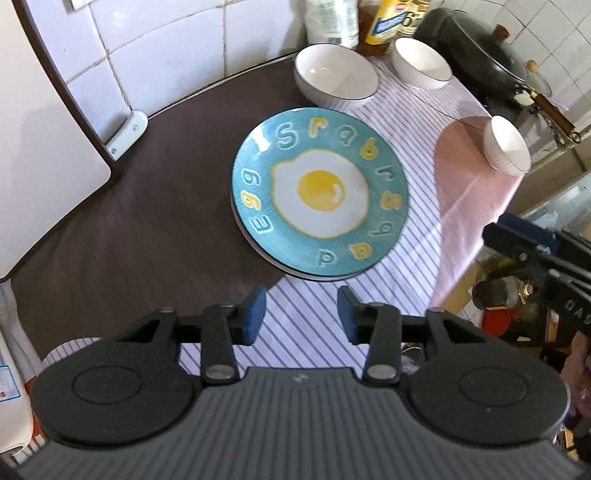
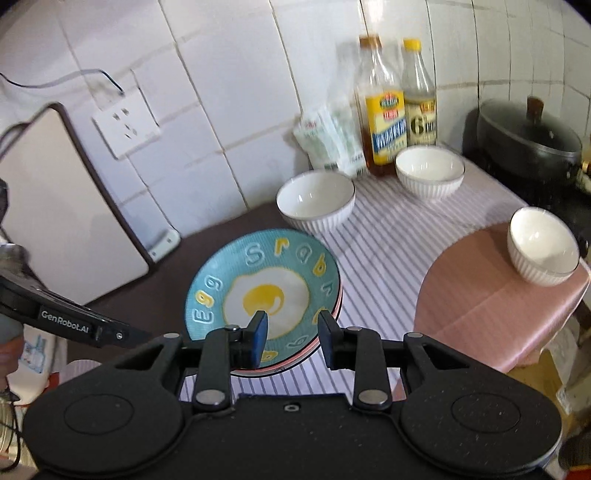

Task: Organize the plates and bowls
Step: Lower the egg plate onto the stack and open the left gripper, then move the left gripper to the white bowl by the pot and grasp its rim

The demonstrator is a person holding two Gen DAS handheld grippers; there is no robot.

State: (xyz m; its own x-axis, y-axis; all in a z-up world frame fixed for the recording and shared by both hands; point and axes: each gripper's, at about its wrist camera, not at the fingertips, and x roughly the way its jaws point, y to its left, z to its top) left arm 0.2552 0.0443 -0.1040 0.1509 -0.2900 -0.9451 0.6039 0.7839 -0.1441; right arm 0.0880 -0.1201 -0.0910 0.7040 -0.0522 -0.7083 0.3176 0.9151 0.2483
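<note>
Apparently the plates are stacked: the egg plate (image 2: 263, 286) tops the pile on the counter (image 1: 147, 236). Both my grippers, left (image 1: 302, 314) and right (image 2: 292, 334), hover empty, jaws apart. Three bowls (image 2: 316, 203) sit scattered; nesting them comes next.

Plates beneath the egg plate (image 1: 320, 194) are seen only as rims. Bottles (image 1: 393, 22) are cropped; pot (image 2: 529, 136) is blurred.

The tabletop (image 1: 122, 229) carries a striped cloth (image 1: 417, 221), a plate stack (image 1: 320, 192) mid-surface, three white bowls (image 1: 336, 74) and bottles (image 2: 380, 110) toward its far edge.
</note>
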